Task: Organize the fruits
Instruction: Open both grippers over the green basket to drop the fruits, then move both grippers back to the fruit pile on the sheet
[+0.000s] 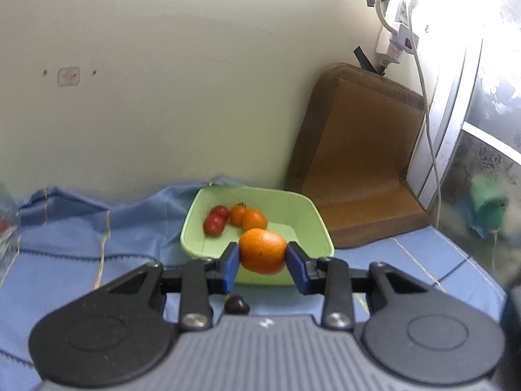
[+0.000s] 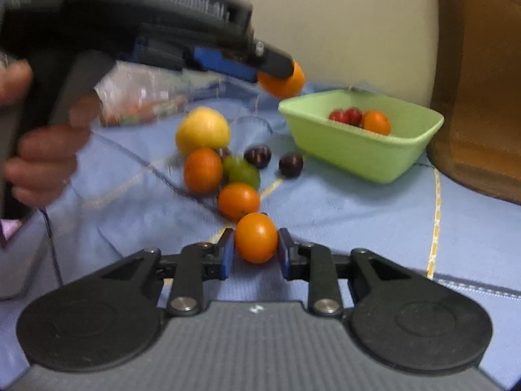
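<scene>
My left gripper [image 1: 263,256] is shut on an orange mandarin [image 1: 262,251] and holds it in the air just before the near rim of a light green tub [image 1: 195,208]. The tub holds two red tomatoes [image 1: 215,220] and two orange fruits [image 1: 247,216]. In the right wrist view the left gripper [image 2: 280,75] with its mandarin [image 2: 286,83] hangs up left of the tub [image 2: 358,156]. My right gripper [image 2: 256,247] is shut on an orange tomato [image 2: 256,238] low over the blue cloth [image 2: 358,221].
Loose fruit lies on the cloth: a yellow apple [image 2: 202,128], two orange fruits [image 2: 202,169], green fruits [image 2: 243,171], dark plums [image 2: 290,164]. One dark plum [image 1: 237,304] lies under the left gripper. A brown cushion [image 1: 358,163] leans right of the tub. A clear bag [image 2: 143,97] lies behind.
</scene>
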